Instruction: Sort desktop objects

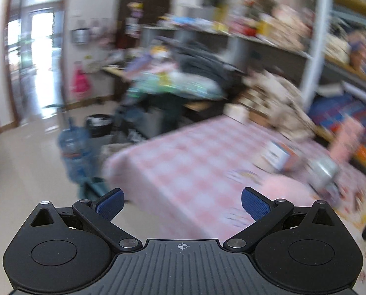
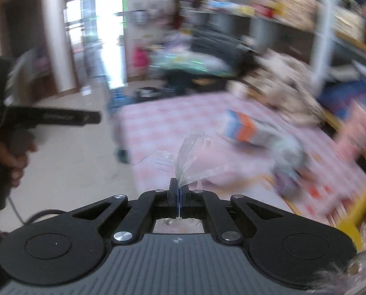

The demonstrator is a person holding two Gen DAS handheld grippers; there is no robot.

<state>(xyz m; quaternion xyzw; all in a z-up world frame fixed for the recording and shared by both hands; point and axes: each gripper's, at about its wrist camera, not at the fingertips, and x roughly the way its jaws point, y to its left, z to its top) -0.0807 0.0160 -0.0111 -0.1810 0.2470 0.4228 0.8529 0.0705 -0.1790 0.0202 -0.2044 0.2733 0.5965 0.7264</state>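
Both views are blurred by motion. My left gripper is open and empty, held above the near corner of a table with a pink checked cloth. My right gripper is shut on a clear plastic bag, whose thin film sticks up from between the fingers. On the cloth lie a white, blue and orange box, also in the left wrist view, and a grey roundish object, also in the right wrist view. The left gripper, held in a hand, shows at the left of the right wrist view.
A blue water jug and a dark bin stand on the floor beyond the table's left edge. Shelves crowded with goods run along the right. A cluttered desk stands behind the table. A yellow edge lies at right.
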